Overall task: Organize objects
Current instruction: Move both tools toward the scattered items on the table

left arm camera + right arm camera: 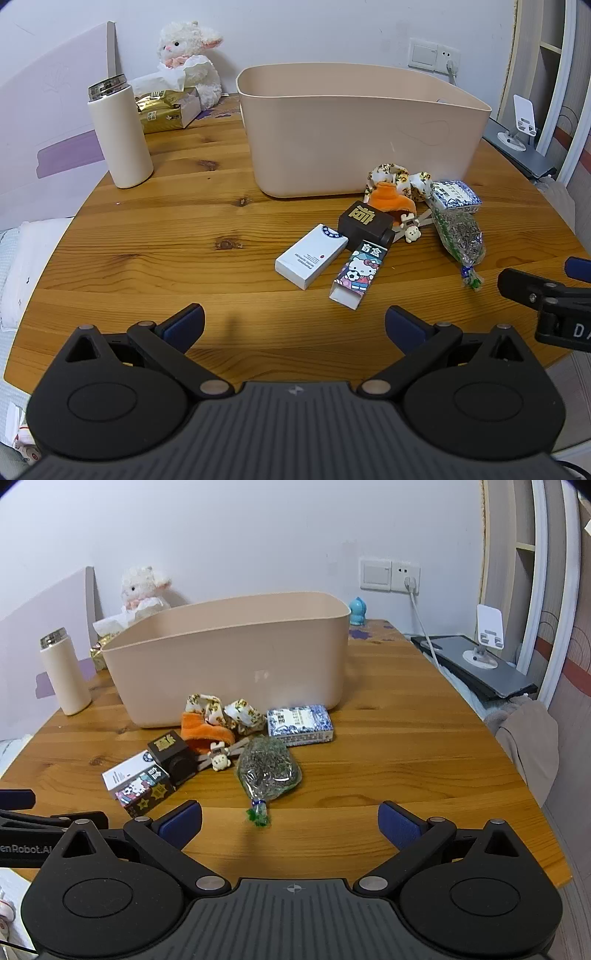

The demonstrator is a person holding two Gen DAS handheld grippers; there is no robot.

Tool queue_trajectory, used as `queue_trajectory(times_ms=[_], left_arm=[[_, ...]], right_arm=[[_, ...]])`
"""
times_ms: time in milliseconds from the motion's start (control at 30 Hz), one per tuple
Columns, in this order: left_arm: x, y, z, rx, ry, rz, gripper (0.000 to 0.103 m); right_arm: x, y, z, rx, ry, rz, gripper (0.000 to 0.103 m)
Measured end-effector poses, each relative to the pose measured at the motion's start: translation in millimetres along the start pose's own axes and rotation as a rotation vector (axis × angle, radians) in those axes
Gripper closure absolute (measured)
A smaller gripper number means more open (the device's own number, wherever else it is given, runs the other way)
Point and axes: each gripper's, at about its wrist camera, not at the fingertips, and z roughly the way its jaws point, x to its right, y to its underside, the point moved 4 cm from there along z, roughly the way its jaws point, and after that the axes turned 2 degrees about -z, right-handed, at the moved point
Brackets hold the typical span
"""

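A beige plastic bin [354,129] [229,657] stands on the round wooden table [166,236]. In front of it lies a small pile: a white box [310,255] [123,771], a Hello Kitty box [360,275] [142,792], a black cube [365,223] [171,755], an orange and leopard-print plush [391,192] [214,720], a blue-white patterned box [456,195] [299,722] and a clear bag of dried herbs [460,238] [267,768]. My left gripper [293,326] is open and empty, near the front edge. My right gripper [290,821] is open, just short of the bag's tied end.
A cream thermos [118,134] [64,672] stands left of the bin, with a tissue box [166,107] and a white plush lamb [188,55] behind it. A phone stand [485,635] on a grey shelf and a wall socket [389,576] are at the right.
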Motion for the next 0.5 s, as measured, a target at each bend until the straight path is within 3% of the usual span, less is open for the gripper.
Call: queue_trajectory(times_ms=[500], left_arm=[[-0.4,-0.1,3.6,-0.008,0.006,0.011,0.000]], right_arm=[[-7.3,5.3,-0.2,-0.018,-0.002,-0.034,0.001]])
